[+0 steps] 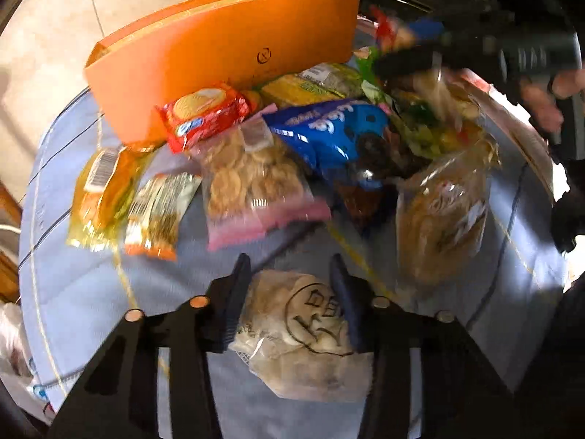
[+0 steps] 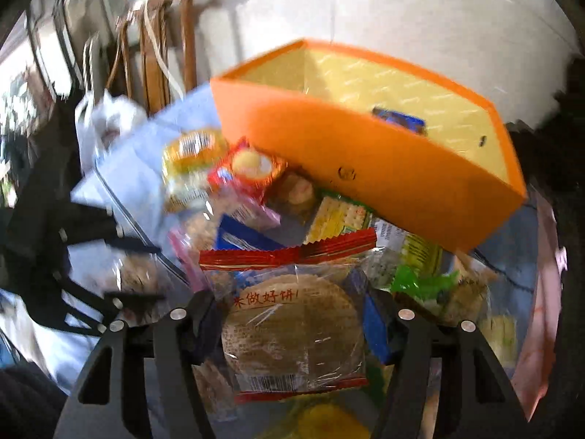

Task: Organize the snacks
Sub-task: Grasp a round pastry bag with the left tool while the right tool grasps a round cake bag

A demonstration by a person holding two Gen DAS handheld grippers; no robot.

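My left gripper (image 1: 292, 292) has both fingers pressed on a pale wrapped pastry (image 1: 296, 333) lying alone on the blue cloth (image 1: 91, 292), nearer to me than the snack pile. My right gripper (image 2: 292, 325) straddles a clear red-edged packet holding a round brown biscuit (image 2: 292, 329) on top of the pile; I cannot tell whether its pads actually press it. The orange box (image 2: 365, 157) stands open just behind the snacks, a blue packet (image 2: 400, 120) inside.
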